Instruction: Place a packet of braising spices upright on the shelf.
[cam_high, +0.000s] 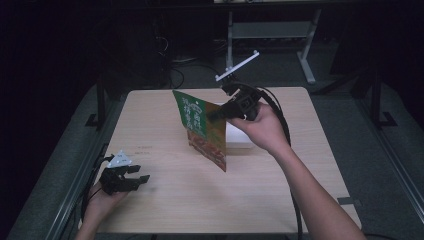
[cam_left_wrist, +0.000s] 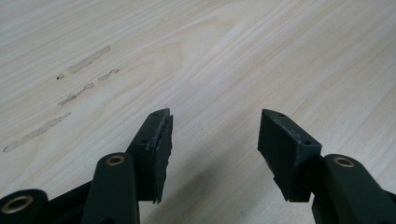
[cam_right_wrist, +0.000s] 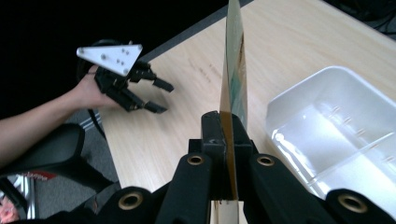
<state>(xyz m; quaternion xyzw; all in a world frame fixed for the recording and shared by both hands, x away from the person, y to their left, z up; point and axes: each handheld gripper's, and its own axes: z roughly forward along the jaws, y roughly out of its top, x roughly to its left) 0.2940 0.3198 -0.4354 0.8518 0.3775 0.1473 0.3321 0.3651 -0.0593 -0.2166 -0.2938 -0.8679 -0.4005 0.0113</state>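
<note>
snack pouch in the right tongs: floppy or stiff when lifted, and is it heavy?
The snack pouch hangs flat and unbent from the right tongs, so likely fairly stiff. One edge pinch carries it, so probably light. Its glossy film may slip.

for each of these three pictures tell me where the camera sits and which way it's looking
High view: above the person's side, looking forward and down on the table; both forearms enter below.
Left gripper view: on the left gripper, facing bare tabletop past open jaws.
Right gripper view: on the right gripper, jaws shut on a food packet, white tray beside.
Shared: high and right gripper views both show the packet.
</note>
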